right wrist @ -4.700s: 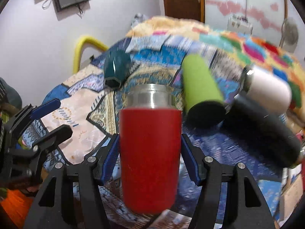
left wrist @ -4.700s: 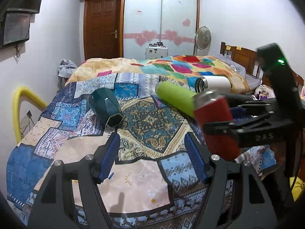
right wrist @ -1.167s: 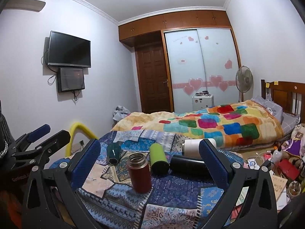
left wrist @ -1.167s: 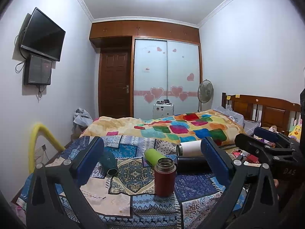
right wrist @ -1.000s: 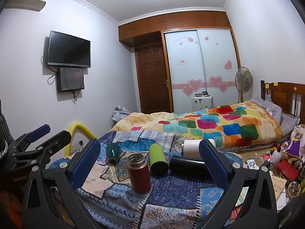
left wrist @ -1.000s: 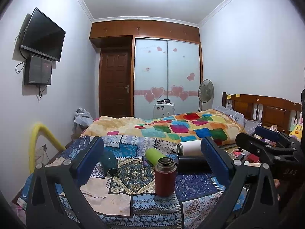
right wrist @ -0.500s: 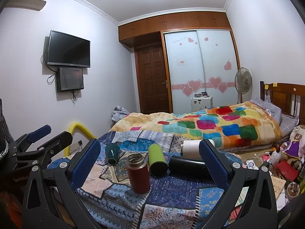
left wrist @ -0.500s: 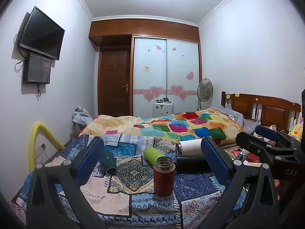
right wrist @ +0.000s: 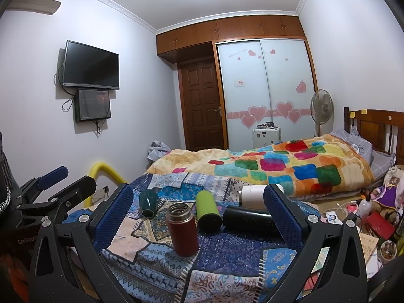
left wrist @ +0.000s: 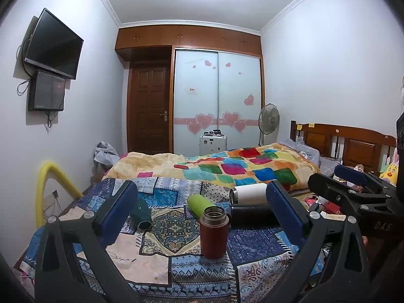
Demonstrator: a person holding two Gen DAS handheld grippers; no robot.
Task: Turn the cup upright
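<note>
A red cup (left wrist: 214, 231) with a steel rim stands upright on the patterned cloth (left wrist: 164, 229); it also shows in the right wrist view (right wrist: 183, 229). A dark green cup (left wrist: 141, 213), a lime green cup (left wrist: 200, 203), a white cup (left wrist: 248, 193) and a black cup (left wrist: 252, 214) lie on their sides behind it. My left gripper (left wrist: 202, 214) is open and empty, held back from the cloth. My right gripper (right wrist: 198, 214) is open and empty too, and shows at the right of the left wrist view (left wrist: 348, 184).
The cloth covers a low table in front of a bed with a colourful quilt (left wrist: 240, 166). A yellow padded rail (left wrist: 48, 189) stands at the left. Clutter lies on the floor at the right (right wrist: 366, 214). A fan (right wrist: 322, 108) and wardrobe stand behind.
4.7 s ago my right gripper was shut on the red cup above the cloth. Now the cup stands free and both grippers are open and drawn back; little has moved in the last second.
</note>
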